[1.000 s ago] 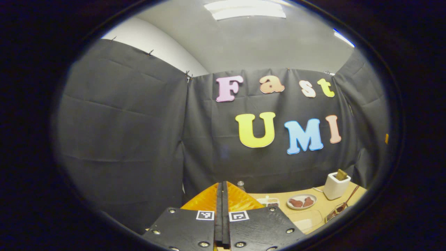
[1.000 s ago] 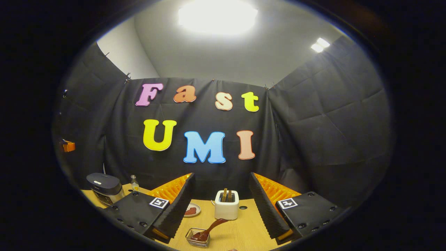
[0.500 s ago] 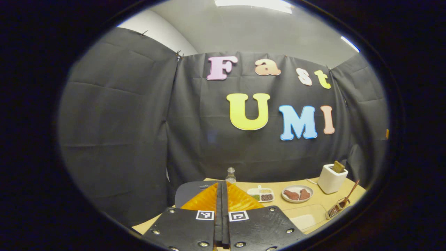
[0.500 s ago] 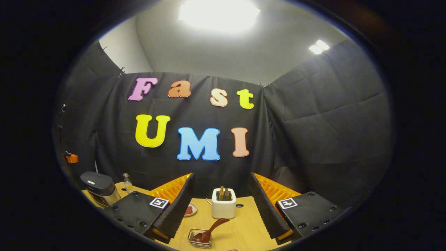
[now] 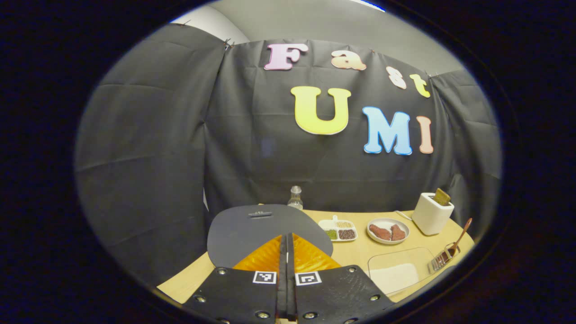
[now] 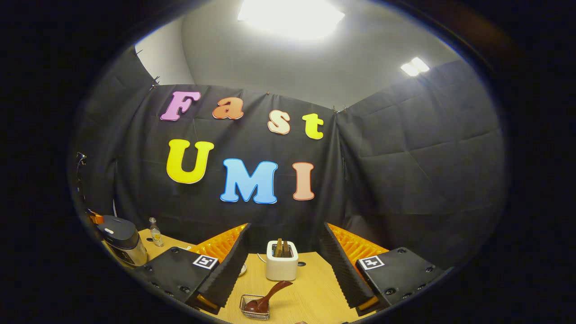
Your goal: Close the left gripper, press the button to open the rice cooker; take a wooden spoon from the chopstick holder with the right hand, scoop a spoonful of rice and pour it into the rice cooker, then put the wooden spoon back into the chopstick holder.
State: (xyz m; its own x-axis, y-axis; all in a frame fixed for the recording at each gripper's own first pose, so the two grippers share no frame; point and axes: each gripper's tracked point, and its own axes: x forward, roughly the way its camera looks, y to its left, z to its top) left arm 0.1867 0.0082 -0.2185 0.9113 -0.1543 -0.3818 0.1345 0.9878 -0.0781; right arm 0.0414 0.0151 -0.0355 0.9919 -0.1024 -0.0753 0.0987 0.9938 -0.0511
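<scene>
My left gripper, fingers pressed together, has dipped toward the cooker lid just ahead; button press comes next. Right gripper spread, spoon near below in holder.

Ceiling lamp glares overhead (edges bend).

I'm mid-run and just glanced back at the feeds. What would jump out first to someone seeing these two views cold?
In the left gripper view, the dark rice cooker lid, still shut, sits just beyond the shut left gripper. In the right gripper view, the open right gripper frames a white toaster, with the wooden spoon leaning out of the wire holder nearer the camera. A glass dish of rice lies to the cooker's right.
</scene>
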